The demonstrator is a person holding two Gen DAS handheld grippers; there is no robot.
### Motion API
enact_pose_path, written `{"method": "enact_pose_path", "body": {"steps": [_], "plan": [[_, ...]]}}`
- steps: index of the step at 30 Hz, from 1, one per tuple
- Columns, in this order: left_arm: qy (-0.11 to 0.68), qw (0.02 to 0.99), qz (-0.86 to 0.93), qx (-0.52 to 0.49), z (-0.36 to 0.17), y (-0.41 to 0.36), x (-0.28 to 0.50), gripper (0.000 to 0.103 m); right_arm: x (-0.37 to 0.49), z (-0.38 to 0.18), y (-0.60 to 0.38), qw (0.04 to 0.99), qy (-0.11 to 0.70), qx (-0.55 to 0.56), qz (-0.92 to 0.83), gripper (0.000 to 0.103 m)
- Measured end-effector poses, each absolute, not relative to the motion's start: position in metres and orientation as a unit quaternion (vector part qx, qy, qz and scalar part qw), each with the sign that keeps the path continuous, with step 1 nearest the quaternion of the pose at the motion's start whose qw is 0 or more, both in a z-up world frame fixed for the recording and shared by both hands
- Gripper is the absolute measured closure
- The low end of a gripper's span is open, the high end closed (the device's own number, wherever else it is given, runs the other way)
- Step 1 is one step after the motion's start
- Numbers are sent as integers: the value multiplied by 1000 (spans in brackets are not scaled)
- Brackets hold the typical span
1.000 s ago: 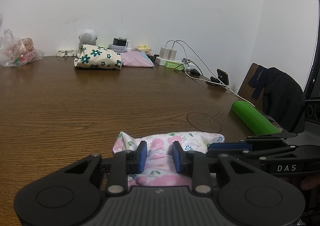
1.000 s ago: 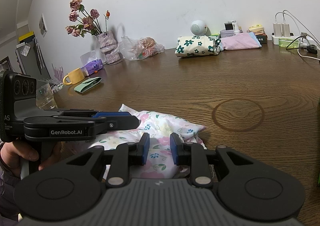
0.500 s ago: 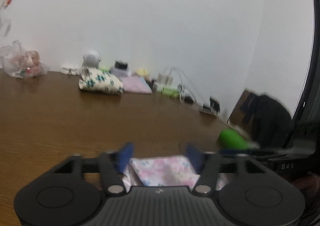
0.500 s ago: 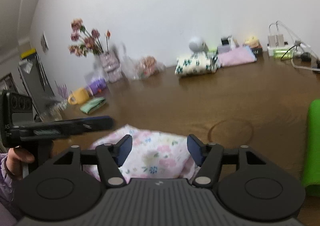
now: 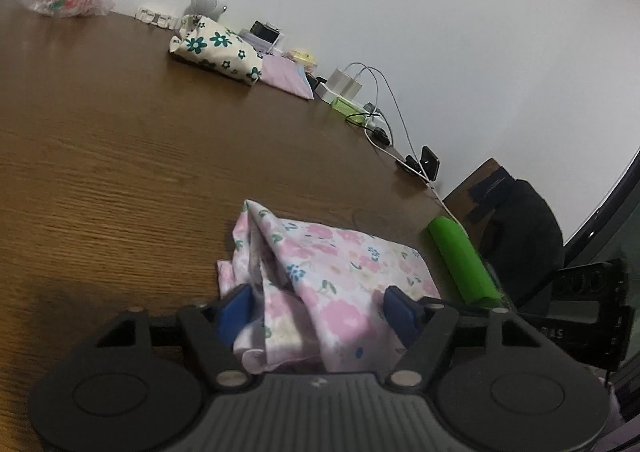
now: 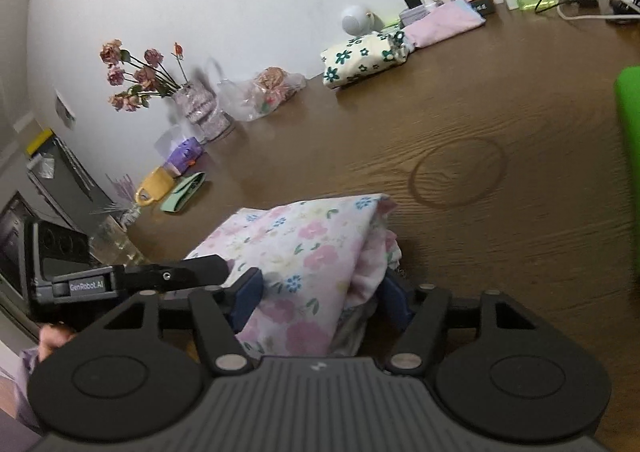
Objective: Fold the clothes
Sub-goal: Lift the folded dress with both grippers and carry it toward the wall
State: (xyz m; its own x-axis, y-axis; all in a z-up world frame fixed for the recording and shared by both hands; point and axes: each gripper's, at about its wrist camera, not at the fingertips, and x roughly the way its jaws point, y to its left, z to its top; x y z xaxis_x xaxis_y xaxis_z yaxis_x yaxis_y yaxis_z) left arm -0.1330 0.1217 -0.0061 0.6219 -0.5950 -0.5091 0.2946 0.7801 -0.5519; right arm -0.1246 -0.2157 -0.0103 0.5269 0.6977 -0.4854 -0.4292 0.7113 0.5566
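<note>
Left wrist view: floral garment's (image 5: 332, 264) near edge behind gripper (image 5: 318, 312).

The pink floral garment (image 5: 328, 272) lies folded into a thick, rumpled bundle on the worktop (image 5: 100, 180), at 6 o'clock.

green roll (image 6: 629, 156) cut off, person's hand (image 6: 54, 340) mostly hidden

"GenRobot.AI" on the left tool (image 6: 208, 272); "DAS" on the right tool's (image 5: 592, 316) side.
</note>
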Motion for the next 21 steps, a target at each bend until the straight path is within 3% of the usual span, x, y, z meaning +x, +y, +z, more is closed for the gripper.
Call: {"method": "enact_pose_path", "body": {"steps": [2,4,8,12,21], "plan": [[354,868,-260,-231,-11,125,-130,61,-119,-13,-213,849,360,196,333,55],[355,859,-262,-260,-19,129,-124,70,-115,-18,-211,844,362,211,336,68],[351,866,-251,-253,-14,127,-113,78,-104,-16,-203,847,362,204,331,74],[346,877,-240,-232,-5,123,-92,80,-82,-9,-194,855,356,194,324,79],[361,890,-199,-197,5,129,-11,80,-1,-1,-156,875,364,152,280,79]]}}
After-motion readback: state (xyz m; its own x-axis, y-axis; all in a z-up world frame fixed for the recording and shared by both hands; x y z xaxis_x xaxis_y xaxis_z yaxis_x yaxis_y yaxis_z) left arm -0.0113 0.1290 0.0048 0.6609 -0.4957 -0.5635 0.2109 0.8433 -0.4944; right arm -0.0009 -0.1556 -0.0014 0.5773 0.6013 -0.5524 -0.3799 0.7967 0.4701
